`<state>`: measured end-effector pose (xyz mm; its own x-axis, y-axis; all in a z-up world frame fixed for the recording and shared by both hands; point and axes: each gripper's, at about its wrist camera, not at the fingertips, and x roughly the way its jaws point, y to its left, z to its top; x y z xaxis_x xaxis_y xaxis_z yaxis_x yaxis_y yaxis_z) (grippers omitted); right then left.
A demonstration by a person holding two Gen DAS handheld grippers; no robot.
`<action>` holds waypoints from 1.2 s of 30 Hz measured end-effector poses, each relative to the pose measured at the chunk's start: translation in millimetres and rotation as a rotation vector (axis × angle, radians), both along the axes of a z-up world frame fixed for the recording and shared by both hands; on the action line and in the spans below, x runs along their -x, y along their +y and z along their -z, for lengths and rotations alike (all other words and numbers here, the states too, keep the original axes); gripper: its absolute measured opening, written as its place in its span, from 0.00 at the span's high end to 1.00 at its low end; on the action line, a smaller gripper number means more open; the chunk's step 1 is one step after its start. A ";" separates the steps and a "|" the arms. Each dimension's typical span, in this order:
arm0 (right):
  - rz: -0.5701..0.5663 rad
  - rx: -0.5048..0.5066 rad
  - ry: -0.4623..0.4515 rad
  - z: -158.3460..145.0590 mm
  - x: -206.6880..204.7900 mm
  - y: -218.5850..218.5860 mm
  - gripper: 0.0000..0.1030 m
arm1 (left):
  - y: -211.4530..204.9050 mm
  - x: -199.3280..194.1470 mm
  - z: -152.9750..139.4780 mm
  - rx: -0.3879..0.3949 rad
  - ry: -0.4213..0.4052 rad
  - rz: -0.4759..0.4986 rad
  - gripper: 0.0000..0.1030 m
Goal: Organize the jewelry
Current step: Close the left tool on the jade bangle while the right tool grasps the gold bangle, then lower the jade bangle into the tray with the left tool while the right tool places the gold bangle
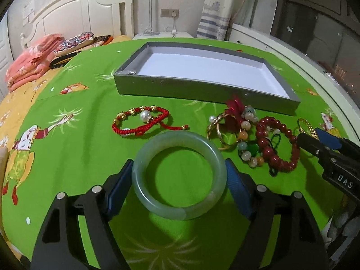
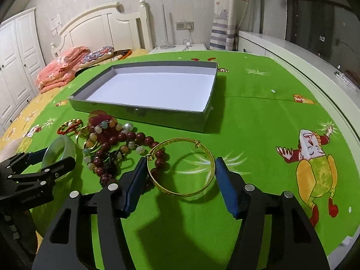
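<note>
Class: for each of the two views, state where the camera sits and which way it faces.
Left wrist: behind the left tongs, facing the jade bangle and grey box; the right tongs show at right.
Right wrist: behind the right tongs, facing the gold bangle; the left tongs show at left.
Shared: box, bangles, bead pile.

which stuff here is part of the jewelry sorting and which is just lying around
For the job: jade bangle, gold bangle, red cord bracelet, dark red bead bracelet, pastel bead bracelet, grey tray.

Just lying about: folded pink bedding, patterned pillows, headboard.
</note>
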<state>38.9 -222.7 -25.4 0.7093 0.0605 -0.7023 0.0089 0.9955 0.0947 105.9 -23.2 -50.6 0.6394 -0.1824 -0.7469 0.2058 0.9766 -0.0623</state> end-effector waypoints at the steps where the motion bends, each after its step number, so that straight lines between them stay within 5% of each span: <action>1: 0.001 0.004 -0.009 -1.1 2.6 0.6 0.43 | 1.1 2.0 -0.1 0.007 -0.002 0.000 0.26; 16: -0.078 0.038 -0.086 -20.6 -1.8 33.1 0.43 | -0.2 17.2 -27.0 -0.016 -0.118 -0.012 0.26; 36: -0.021 0.074 -0.172 -46.0 -87.9 42.2 0.43 | -7.7 -70.4 -55.6 -0.062 -0.203 -0.054 0.26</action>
<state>126.9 -180.4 20.6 0.8185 0.0297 -0.5737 -0.0225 0.9996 0.0197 176.2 -30.9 5.0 0.7855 -0.1018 -0.6104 0.1557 0.9872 0.0358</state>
